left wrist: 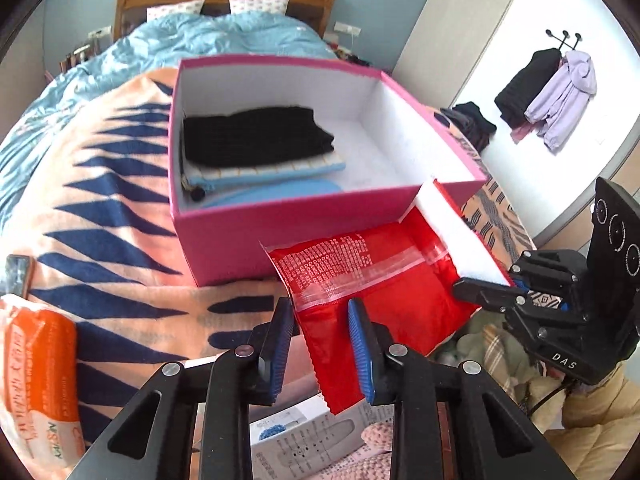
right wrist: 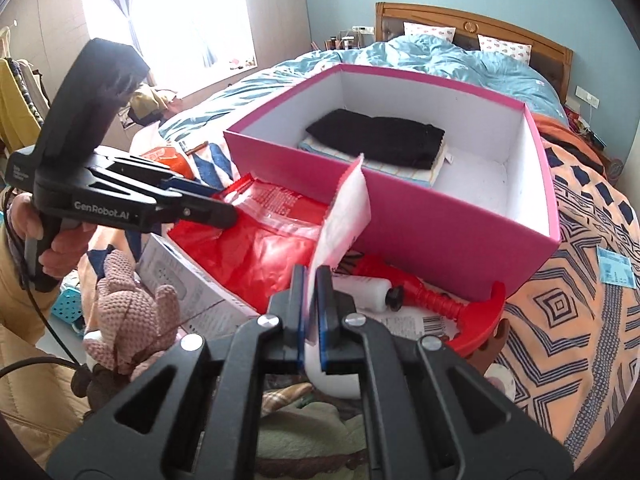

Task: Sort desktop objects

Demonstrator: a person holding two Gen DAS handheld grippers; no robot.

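Glossy red plastic bag (left wrist: 380, 280), matt pink cardboard box (left wrist: 280, 236), fuzzy blanket (left wrist: 100, 200)

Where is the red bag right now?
The red bag hangs just in front of the pink box, its right edge pinched by the right gripper, the open left gripper around its near edge.

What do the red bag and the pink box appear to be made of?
Red bag: thin glossy plastic film, judging by its sheen, creases, clear strip and serrated edge. Pink box: probably matte paper-covered cardboard, with stiff flat walls, sharp corners and a white lining.
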